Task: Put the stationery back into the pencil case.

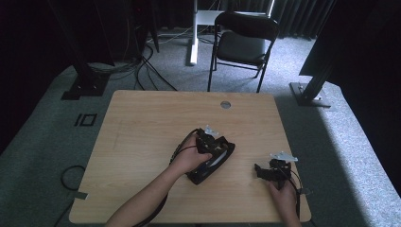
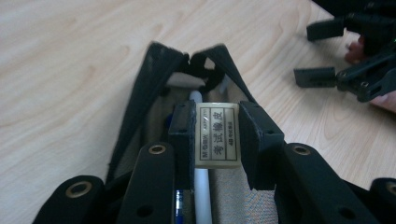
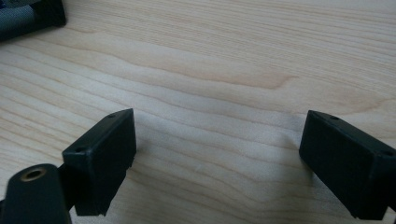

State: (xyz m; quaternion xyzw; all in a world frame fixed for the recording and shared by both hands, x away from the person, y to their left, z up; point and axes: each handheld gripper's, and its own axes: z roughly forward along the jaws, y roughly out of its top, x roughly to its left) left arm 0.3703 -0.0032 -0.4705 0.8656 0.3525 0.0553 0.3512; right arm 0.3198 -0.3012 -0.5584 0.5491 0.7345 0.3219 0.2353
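Where our left gripper (image 2: 217, 135) closes, its jaws clamp a cream eraser (image 2: 216, 134) with a printed label, held directly above the open black pencil case (image 2: 140, 98), in which a white pen (image 2: 202, 191) lies. Our right gripper (image 3: 217, 158) stands wide open and empty over the bare wooden table (image 1: 142, 123), near the case's right side.

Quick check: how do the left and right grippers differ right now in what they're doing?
The left gripper is shut on a cream eraser with printed characters, held over an open black pencil case; the right gripper is open with nothing between its jaws. The left sits near the table's middle over the case, while the right sits over bare wood near the right edge. Both have black jaws and are hand-held.
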